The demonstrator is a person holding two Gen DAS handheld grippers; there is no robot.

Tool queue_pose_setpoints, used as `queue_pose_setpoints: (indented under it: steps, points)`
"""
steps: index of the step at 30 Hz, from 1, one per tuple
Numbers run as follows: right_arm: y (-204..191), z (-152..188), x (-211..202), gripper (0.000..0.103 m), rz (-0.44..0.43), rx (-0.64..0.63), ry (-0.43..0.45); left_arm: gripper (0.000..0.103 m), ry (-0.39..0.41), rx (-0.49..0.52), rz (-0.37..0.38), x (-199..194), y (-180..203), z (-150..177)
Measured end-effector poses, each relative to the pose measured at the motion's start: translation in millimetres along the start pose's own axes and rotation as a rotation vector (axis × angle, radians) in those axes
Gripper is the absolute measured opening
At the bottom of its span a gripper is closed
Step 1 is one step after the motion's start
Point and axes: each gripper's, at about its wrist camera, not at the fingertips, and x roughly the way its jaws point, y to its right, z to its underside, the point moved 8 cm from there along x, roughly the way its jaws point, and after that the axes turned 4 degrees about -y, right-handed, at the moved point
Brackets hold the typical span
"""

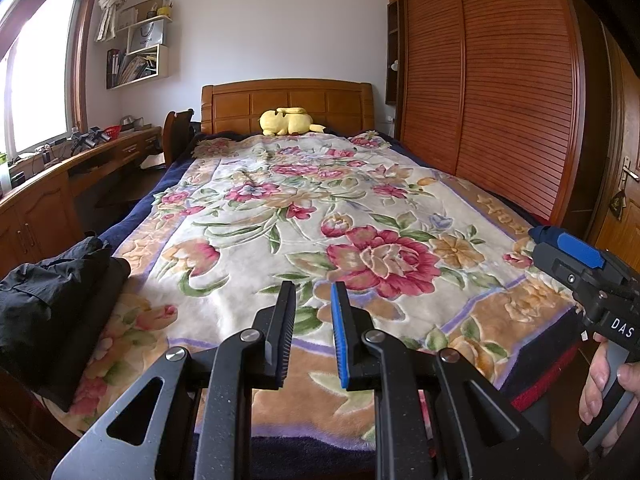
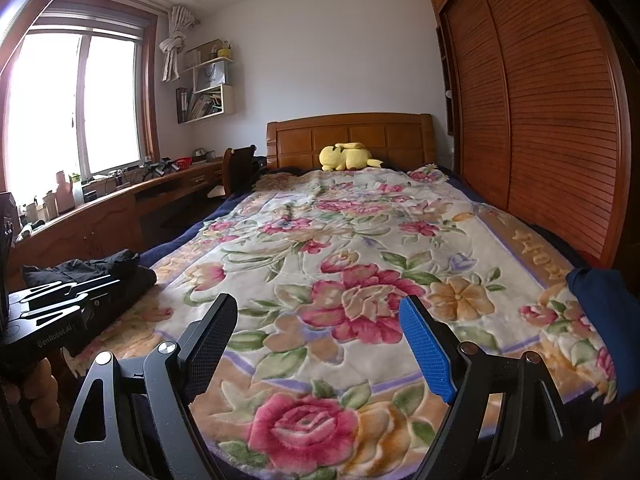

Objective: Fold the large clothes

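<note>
Bedroom, foot of bed, inventory. My left claw (image 1: 312,292): jaws nearly together, narrow gap, nothing between them, hovering over near edge of the floral blanket (image 1: 280,208). My right claw (image 2: 320,320): jaws wide apart, empty, also over near end of blanket; seen from left cam at far right, w/ my hand (image 1: 608,384) round its grey handle. Task item: black garment (image 1: 52,292), folded/bundled, lying on near left corner of bed, on blanket edge; also in right cam, near left (image 2: 104,272), partly behind body of left claw. 2nd cloth item: dark blue fabric (image 2: 600,304) at near right edge of bed, only partly in view; can't tell what kind of garment. Blanket: cream ground, red/pink/orange flowers, tan border, covers most of the bed, laid flat w/ slight wrinkles toward far end. Yellow plush toy (image 1: 286,121): far end, against wooden headboard (image 1: 288,100). Right side: slatted wooden wardrobe doors (image 1: 488,92), running along the bed. Left side: long wooden desk (image 2: 120,204) under window (image 2: 72,100), cluttered w/ small items; chair (image 2: 238,164) at its far end, near headboard. Far left wall: white shelves (image 1: 140,56) w/ books, paper bag; tied-up curtain (image 1: 116,0) beside window frame.
</note>
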Motion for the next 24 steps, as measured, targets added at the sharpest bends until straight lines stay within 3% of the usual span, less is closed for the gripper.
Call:
queue_pose_setpoints:
  steps: [24]
  points:
    - [0.5,-0.7,-0.7,0.084,-0.005,0.001,-0.006,0.018,-0.001,0.001,0.000,-0.4,0.1,-0.1]
